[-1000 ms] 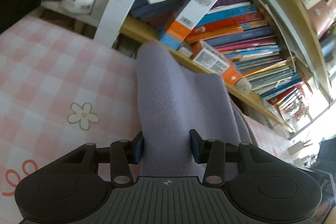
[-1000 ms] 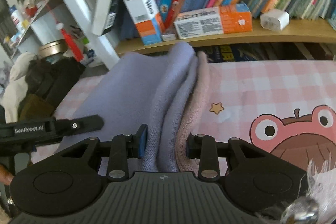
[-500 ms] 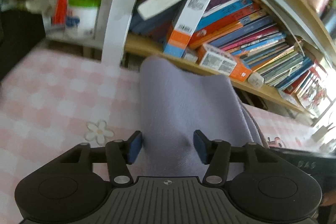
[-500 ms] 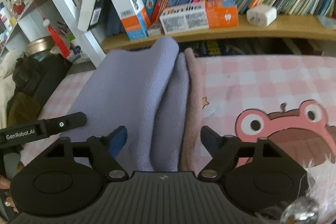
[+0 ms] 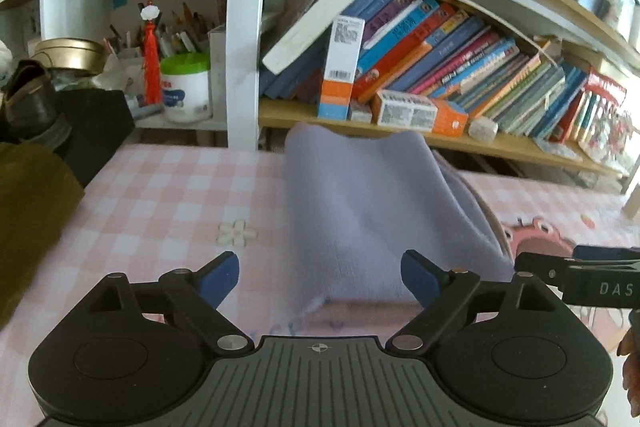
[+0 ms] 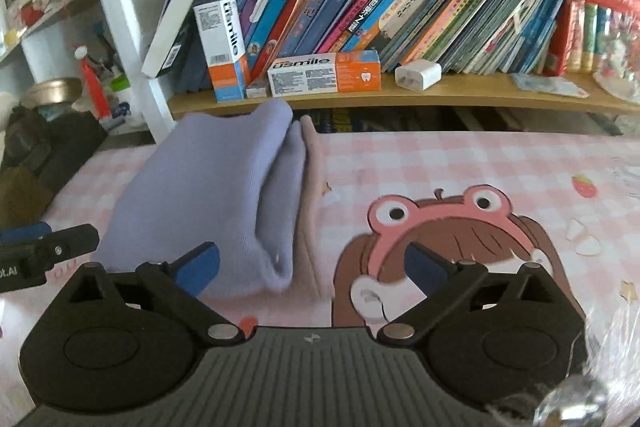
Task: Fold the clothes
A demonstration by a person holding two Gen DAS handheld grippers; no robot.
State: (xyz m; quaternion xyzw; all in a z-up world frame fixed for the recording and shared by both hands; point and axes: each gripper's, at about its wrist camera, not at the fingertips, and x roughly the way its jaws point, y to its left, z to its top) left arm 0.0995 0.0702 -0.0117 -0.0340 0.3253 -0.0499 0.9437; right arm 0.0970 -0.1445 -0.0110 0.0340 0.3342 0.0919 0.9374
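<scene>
Lilac folded garment (image 5: 376, 211) lies free of both opening, empty grippers (image 5: 320, 277) (image 6: 312, 267); only the right view shows its pink edge (image 6: 312, 163).

My left wrist camera is looking forward and down past its own gripper (image 5: 320, 277), close over the pink checked desk cover (image 5: 168, 195), facing the wooden bookshelf (image 5: 440, 143). My right wrist camera is sitting just beside it, tilting down likewise. Both are sharing the folded lavender knit garment (image 5: 372, 211) (image 6: 208, 195), the leaning row of books (image 6: 360, 11) and the upright orange-and-white box (image 5: 340, 67) (image 6: 226, 51).
</scene>
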